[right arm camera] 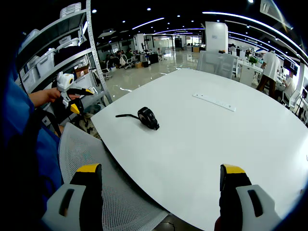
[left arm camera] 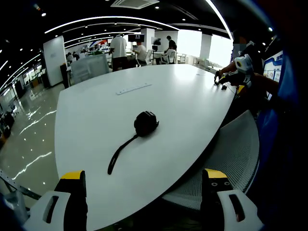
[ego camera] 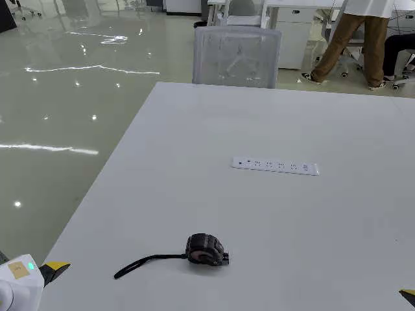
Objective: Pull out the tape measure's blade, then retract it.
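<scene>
Lying on its side low in the head view, a little left of centre, the dark tape measure (ego camera: 206,250) rests on the white table (ego camera: 272,220) with its blade wound in. Its black wrist strap (ego camera: 146,262) trails off to the left across the tabletop. A white power strip (ego camera: 275,166) lies flat further up the table, well apart from the tape measure.

The left gripper (ego camera: 55,267) pokes in at the bottom left corner of the head view, off the table's edge and well short of the tape measure. A yellow tip of the right gripper (ego camera: 408,297) shows at the bottom right corner, also well apart from it.

In the left gripper view, the left gripper (left arm camera: 143,175) has its jaws spread wide and nothing between them. The tape measure (left arm camera: 146,122) sits up-frame near the centre, with the strap running down-left toward the table's edge.

In the right gripper view, the right gripper (right arm camera: 161,169) is likewise spread wide and empty. The tape measure (right arm camera: 148,118) lies above the jaws, left of centre, near the table's edge. A grey mesh chair back (right arm camera: 91,163) stands between that gripper and the table.
</scene>
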{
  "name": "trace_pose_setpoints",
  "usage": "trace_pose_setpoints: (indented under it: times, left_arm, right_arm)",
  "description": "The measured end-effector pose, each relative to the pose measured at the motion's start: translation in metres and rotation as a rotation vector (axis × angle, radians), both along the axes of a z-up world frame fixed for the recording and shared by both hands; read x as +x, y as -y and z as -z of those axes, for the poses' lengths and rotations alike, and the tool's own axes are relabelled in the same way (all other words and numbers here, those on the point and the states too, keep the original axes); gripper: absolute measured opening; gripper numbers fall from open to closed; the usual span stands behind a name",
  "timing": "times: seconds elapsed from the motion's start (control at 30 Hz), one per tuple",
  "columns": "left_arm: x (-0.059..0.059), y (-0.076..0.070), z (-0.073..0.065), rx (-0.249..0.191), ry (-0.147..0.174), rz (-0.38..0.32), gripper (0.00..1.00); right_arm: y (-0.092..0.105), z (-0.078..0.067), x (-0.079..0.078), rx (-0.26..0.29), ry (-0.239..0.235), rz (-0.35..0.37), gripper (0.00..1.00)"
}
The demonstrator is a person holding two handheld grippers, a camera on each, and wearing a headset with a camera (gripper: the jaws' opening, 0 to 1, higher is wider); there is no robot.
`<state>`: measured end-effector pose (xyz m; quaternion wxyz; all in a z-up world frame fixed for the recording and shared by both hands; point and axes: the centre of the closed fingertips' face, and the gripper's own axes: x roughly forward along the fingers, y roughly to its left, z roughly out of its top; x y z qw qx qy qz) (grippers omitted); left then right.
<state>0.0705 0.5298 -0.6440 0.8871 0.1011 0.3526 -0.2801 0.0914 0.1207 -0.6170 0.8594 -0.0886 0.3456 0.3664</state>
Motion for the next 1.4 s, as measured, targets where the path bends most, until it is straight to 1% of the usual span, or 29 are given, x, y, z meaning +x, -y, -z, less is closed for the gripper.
trace_pose_setpoints:
  times: [0.17, 0.43, 0.6, 0.73, 0.83, 0.9, 1.07, 1.27, 1.4]
  left_arm:
    - [0.004, -0.001, -0.003, 0.0, 0.009, -0.001, 0.96]
    - [0.005, -0.003, -0.001, 0.001, 0.008, 0.004, 0.96]
    - [0.006, -0.003, 0.0, 0.001, 0.006, 0.002, 0.96]
    - [0.008, 0.0, 0.001, 0.003, 0.007, 0.006, 0.96]
    - [0.01, 0.003, 0.001, 0.0, 0.008, 0.009, 0.96]
    - [0.012, 0.005, 0.002, -0.002, 0.008, 0.008, 0.96]
    - [0.017, 0.007, 0.006, -0.012, 0.009, 0.009, 0.95]
    - [0.028, 0.01, 0.007, -0.02, 0.017, 0.005, 0.95]
    - [0.032, 0.013, 0.01, -0.025, 0.013, 0.007, 0.95]
  right_arm:
    - [0.001, 0.001, 0.001, -0.003, -0.001, 0.004, 0.98]
    - [0.007, 0.001, 0.002, -0.006, 0.004, 0.016, 0.98]
    - [0.007, 0.005, 0.0, -0.009, -0.003, 0.013, 0.98]
    - [0.006, 0.008, 0.001, -0.01, -0.005, 0.008, 0.98]
    - [0.003, 0.009, 0.003, -0.01, -0.005, 0.0, 0.98]
    - [-0.001, 0.008, 0.003, -0.006, -0.004, -0.001, 0.98]
    - [-0.008, 0.01, 0.01, -0.001, -0.004, -0.011, 0.97]
    - [-0.019, 0.016, 0.018, 0.0, -0.013, -0.039, 0.97]
    - [-0.026, 0.019, 0.023, 0.001, -0.018, -0.053, 0.96]
